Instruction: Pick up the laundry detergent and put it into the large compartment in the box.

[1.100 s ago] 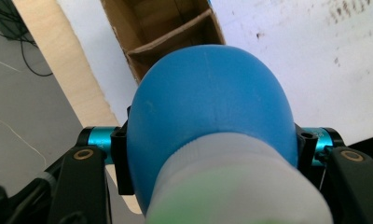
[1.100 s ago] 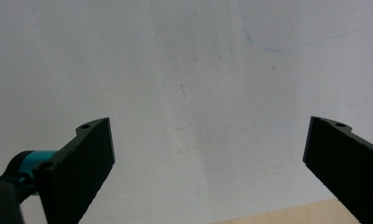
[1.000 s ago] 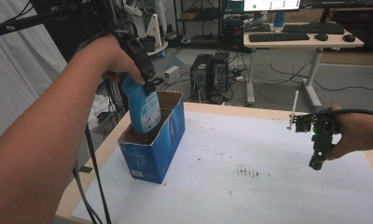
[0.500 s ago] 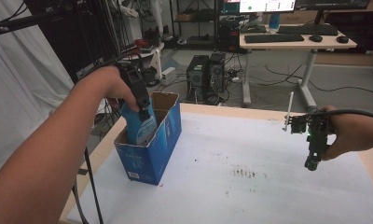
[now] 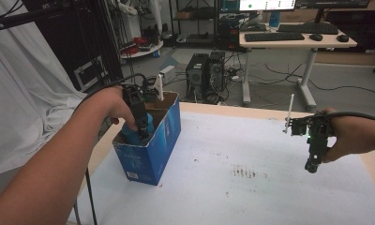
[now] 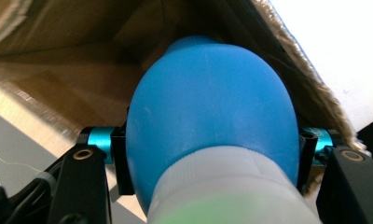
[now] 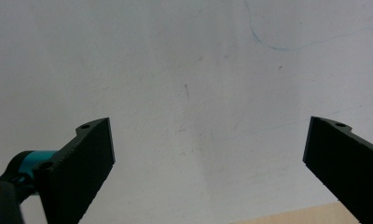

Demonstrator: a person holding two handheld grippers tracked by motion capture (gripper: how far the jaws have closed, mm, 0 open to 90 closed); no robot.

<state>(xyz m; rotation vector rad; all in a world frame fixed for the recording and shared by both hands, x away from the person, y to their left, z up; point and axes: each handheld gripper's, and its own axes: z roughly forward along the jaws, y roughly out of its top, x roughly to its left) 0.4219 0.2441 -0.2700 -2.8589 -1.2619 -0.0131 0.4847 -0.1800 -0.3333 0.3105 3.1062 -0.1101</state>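
Sitting clamped in the left hand-held gripper (image 5: 139,127), blue bottle (image 6: 212,116) inside box (image 5: 164,136).

The left tool (image 6: 212,158) clamps a rounded, bright blue plastic bottle (image 6: 212,112) with a pale grey-white band near the camera, one black jaw pressed on each flank. Teal fittings sit behind the jaws. The bottle's far end points into a brown cardboard box (image 6: 58,70), whose frayed edge crosses at upper right against the white table (image 6: 334,42).
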